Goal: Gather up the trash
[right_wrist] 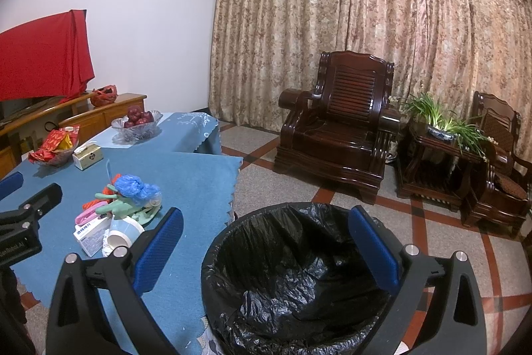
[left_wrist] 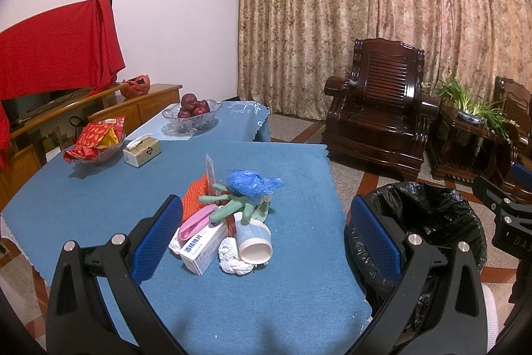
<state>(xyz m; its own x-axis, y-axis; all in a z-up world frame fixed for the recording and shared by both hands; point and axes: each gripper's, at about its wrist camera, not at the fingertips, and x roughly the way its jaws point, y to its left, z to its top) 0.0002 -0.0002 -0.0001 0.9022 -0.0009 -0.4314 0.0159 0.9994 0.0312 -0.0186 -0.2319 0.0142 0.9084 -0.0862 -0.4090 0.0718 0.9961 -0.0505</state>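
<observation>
Left hand-held gripper [left_wrist: 266, 232] frames the trash pile [left_wrist: 229, 222]; right view, the bin [right_wrist: 292, 275].

We see a glass bowl of red apples [left_wrist: 193, 110] on the desk's [left_wrist: 99, 198] far end, a tissue box [left_wrist: 142, 151] beside a bowl of red snack packets [left_wrist: 96, 142], and a dark wooden armchair [right_wrist: 335, 125] before floral curtains [right_wrist: 332, 22].
</observation>
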